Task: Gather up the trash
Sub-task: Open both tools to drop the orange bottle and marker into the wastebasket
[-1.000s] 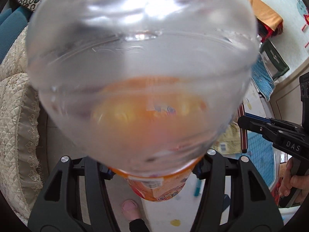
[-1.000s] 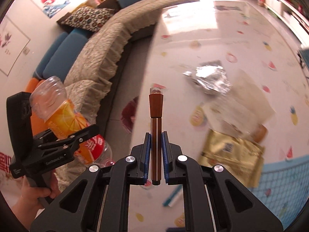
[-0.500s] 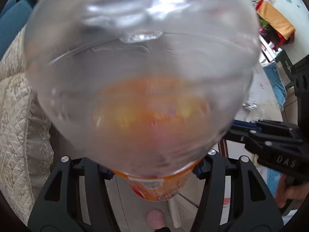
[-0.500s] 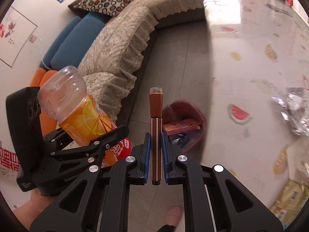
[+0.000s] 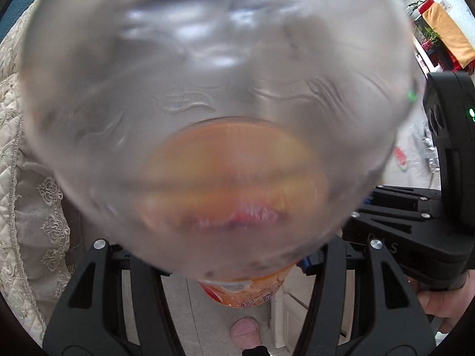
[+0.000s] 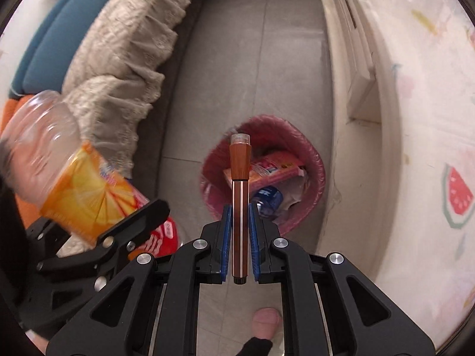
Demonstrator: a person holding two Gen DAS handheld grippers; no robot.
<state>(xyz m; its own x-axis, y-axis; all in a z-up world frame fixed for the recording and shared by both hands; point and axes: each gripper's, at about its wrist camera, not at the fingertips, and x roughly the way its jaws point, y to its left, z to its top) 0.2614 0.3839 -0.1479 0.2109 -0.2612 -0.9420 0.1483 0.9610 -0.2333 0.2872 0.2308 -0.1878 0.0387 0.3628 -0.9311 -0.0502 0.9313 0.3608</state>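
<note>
the right gripper has swung off the table and now hangs over the pink-lined bin on the grey floor, jaws pinched narrow on the brown pen, whose far tip points into the bin's mouth. at left, the left gripper has closed in beside it, clamped on the orange-label bottle, whose clear base fills its own camera. the sofa lies far left. both pieces look ready to drop; the pen likely goes first.
</note>
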